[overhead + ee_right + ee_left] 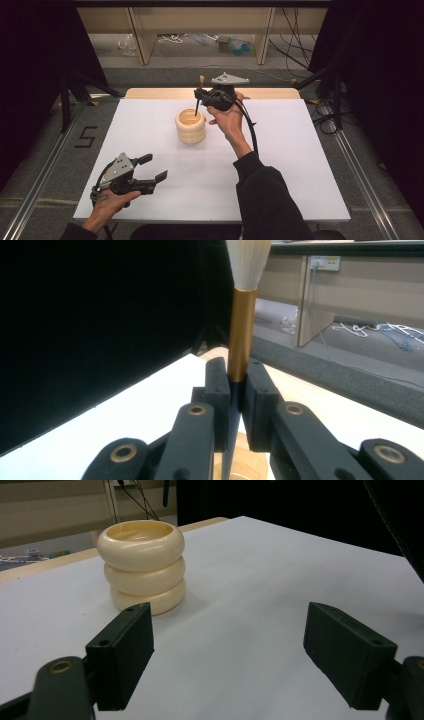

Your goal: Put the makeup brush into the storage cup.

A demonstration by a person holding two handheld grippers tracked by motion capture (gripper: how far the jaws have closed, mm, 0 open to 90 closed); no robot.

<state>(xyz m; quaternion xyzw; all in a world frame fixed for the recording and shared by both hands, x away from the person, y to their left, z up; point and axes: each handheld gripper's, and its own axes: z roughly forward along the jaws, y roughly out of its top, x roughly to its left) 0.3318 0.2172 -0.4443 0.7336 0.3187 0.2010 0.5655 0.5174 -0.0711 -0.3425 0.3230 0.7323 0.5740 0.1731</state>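
Clamping the upright brush (239,340), the right gripper (202,96) holds its handle tip just above the cream holder (190,126).

Right hand-held gripper (200,94) – brush (199,100) upright above cream holder (190,126)

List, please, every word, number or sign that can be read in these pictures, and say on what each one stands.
"5": black marking on the grey floor, left of the white table in the high view.
No readable text on the cream ringed holder, the brush or either gripper.
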